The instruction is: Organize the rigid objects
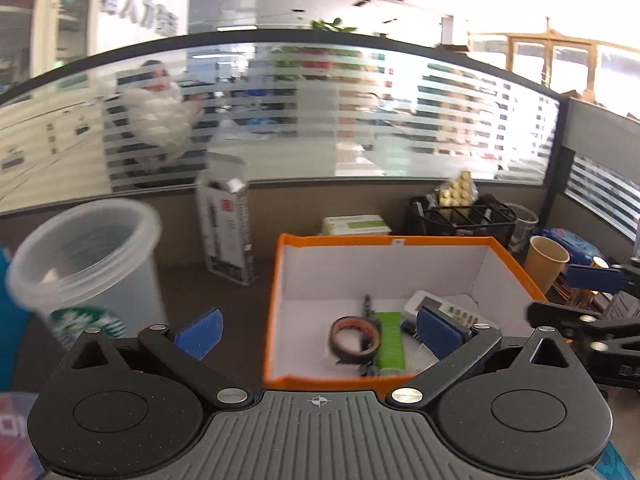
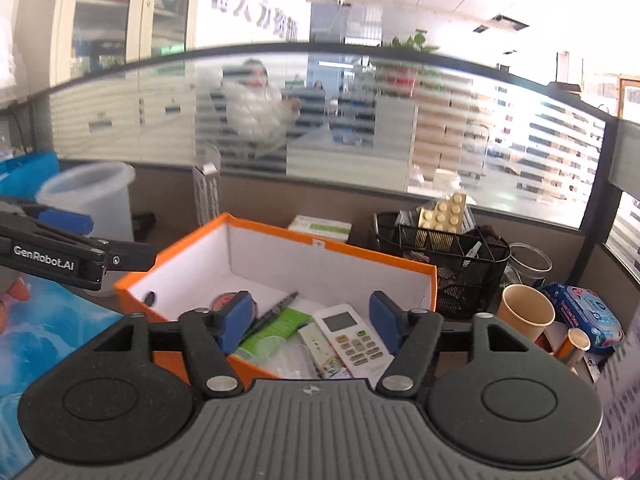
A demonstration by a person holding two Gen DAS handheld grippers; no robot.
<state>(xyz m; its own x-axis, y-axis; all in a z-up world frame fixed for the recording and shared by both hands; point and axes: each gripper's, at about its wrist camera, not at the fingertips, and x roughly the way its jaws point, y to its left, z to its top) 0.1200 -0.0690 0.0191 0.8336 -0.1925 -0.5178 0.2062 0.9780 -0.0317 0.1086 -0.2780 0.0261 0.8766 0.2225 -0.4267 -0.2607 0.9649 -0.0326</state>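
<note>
An orange box [image 1: 275, 320] [image 2: 180, 252] with white inner walls stands open on the desk. Inside lie a roll of tape [image 1: 354, 338], a green pack [image 1: 390, 342] [image 2: 276, 332], a black pen [image 2: 276, 312] and a white remote control [image 1: 436, 305] [image 2: 354, 336]. My left gripper [image 1: 320, 336] hangs above the box's near left corner, open very wide and holding nothing. My right gripper [image 2: 311, 322] hovers over the box's near rim, open, its blue pads apart from the things below. In each wrist view the other gripper shows at the edge [image 1: 568, 296] [image 2: 104, 238].
A translucent plastic cup [image 1: 92, 252] [image 2: 92, 196] stands left of the box, an upright carton [image 1: 228, 232] behind it. To the right are a black mesh organizer [image 1: 460, 216] [image 2: 448, 256], a paper cup [image 1: 546, 260] [image 2: 528, 312] and a wipes pack [image 2: 584, 312]. A glass partition closes the back.
</note>
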